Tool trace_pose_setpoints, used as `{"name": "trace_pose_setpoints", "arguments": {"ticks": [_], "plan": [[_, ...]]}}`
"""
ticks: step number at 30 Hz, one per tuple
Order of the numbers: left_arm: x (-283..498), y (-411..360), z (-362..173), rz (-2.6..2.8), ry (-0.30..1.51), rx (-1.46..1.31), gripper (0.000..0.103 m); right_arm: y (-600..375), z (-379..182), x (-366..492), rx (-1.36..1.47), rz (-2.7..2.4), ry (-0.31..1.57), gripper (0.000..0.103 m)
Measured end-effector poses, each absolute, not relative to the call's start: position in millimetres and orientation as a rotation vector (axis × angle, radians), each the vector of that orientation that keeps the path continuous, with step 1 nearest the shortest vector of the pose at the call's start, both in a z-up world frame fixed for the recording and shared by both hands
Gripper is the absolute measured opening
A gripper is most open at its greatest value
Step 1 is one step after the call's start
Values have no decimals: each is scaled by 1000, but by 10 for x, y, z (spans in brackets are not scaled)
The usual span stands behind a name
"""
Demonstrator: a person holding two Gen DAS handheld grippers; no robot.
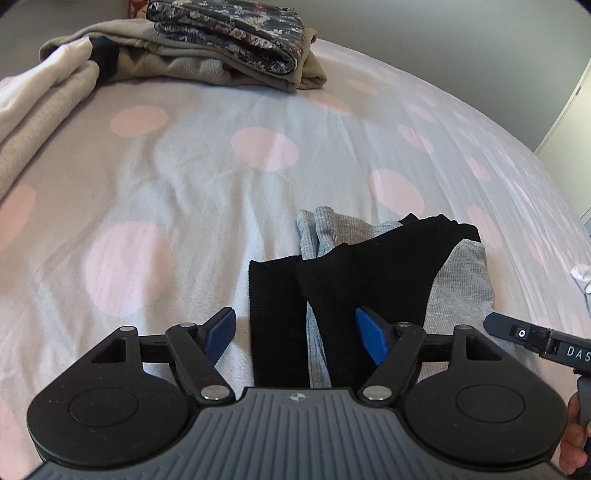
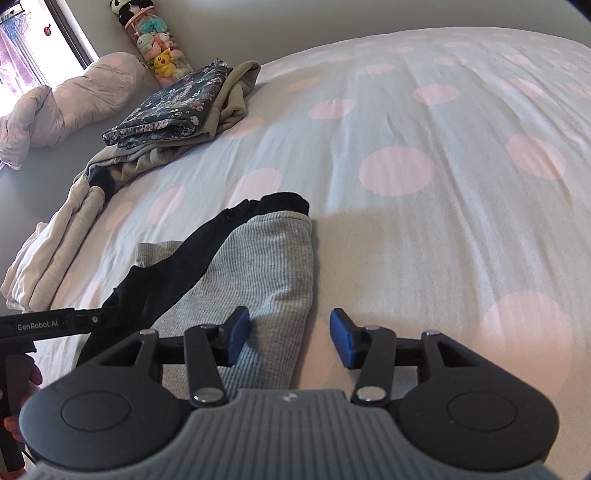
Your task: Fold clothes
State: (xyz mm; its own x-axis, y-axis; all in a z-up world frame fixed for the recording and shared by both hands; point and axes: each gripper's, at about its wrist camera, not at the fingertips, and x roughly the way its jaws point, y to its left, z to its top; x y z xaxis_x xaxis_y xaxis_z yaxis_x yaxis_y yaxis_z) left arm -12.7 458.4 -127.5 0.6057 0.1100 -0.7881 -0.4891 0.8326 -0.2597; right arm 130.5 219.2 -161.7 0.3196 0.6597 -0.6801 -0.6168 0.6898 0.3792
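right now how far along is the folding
Done: a floral garment lies folded on a beige one at the far side of the bed. In hand: nothing; left gripper and right gripper hover open over the grey and black garment, only partly folded. That one is left.

Pale grey bedsheet [image 1: 207,192] with pink dots; grey-and-black garment [image 2: 258,258]; dark floral cloth [image 1: 236,33] on beige clothes [image 1: 177,62]; blue tool pads [image 2: 236,328].
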Motion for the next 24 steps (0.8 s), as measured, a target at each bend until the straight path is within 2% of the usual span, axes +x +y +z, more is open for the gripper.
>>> {"name": "trace_pose_setpoints", "arguments": {"ticks": [8,10,14,15,17,21,24], "plan": [[19,4503,-1367,324,840,-433,71,2331,-1692,1331,42,880,891,54],[48,4489,-1369,307,829,-423,64,2369,-1706,1331,34,892,878,51],[67,4464,-1353,288,810,-408,38,2395,-1732,1340,42,911,866,40],[69,4458,-1347,285,806,-405,30,2397,-1727,1331,38,911,861,35],[73,4446,-1335,278,797,-398,21,2401,-1715,1314,30,910,852,25],[79,4422,-1312,264,779,-385,17,2409,-1691,1281,14,907,833,18],[77,4403,-1287,264,772,-372,17,2415,-1674,1256,3,905,818,17]]}}
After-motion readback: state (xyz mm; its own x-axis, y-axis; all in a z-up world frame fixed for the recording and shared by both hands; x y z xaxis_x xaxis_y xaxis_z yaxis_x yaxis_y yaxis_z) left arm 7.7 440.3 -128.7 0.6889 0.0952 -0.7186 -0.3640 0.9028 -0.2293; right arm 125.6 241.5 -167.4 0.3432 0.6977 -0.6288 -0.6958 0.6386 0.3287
